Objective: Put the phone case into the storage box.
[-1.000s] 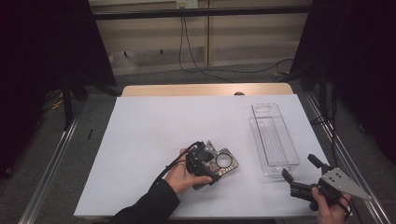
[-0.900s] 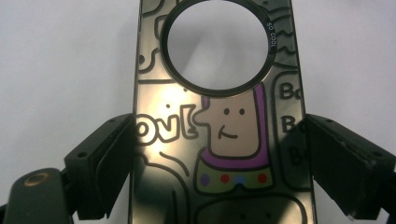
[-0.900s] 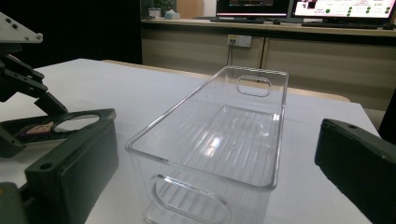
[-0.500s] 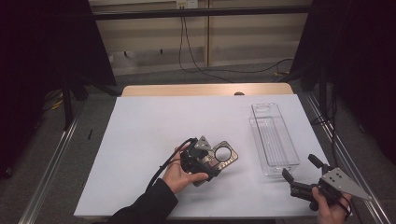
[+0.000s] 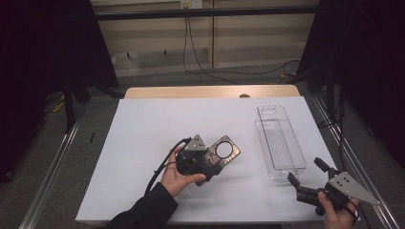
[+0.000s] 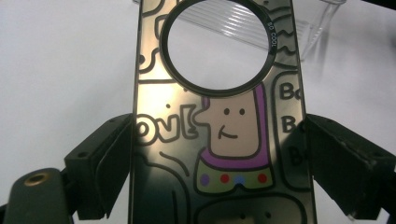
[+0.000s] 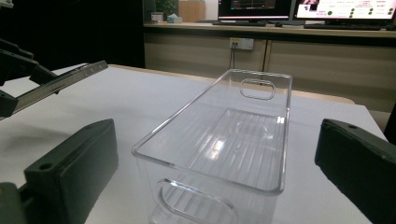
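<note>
Phone case clamped by its two long sides in left gripper, held just above the white desk a little toward the near edge from the middle. Cartoon print on it: a face with a purple collar, coloured dots, partial letters "ov" and "B"; tiny lettering on the round ring, too small to read. Clear bin by the right edge, lengthwise. Right gripper spread wide, ungripped, at the near right corner.
</note>
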`<state>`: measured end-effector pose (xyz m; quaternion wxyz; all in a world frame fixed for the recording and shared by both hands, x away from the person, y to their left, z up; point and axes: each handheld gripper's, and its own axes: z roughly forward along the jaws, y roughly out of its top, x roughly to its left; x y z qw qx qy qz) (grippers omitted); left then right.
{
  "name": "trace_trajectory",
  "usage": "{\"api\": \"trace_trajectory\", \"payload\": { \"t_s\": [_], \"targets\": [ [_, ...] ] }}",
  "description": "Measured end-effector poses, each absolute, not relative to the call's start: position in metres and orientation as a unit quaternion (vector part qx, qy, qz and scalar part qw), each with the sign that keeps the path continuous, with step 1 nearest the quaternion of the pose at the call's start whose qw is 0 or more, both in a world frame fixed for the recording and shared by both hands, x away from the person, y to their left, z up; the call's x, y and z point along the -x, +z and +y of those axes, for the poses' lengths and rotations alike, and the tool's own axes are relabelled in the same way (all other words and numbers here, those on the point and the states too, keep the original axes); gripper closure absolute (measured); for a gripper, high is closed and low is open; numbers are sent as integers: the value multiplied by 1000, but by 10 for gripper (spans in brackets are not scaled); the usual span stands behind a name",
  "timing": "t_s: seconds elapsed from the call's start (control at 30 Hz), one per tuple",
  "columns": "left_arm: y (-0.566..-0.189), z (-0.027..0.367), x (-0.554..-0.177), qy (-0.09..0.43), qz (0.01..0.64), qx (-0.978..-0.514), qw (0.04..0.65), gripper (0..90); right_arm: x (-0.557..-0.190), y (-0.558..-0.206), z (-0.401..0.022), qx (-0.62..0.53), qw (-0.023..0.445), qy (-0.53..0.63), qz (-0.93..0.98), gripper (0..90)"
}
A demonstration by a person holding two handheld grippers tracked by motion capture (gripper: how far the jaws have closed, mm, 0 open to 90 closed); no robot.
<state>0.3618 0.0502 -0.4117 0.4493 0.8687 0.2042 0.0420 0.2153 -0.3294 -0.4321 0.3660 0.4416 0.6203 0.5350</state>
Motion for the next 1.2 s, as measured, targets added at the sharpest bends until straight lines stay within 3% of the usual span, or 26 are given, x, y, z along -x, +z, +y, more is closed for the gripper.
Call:
{"api": "trace_trajectory", "payload": {
  "t_s": [0.67,1.2],
  "targets": [
    [-405,74,-350,34,173,-827,533,122,-217,-421,-307,-396,348,561,639,0],
    [-409,113,-341,37,169,-796,579,122,-228,-412,-274,-359,302,589,658,0]
  ]
}}
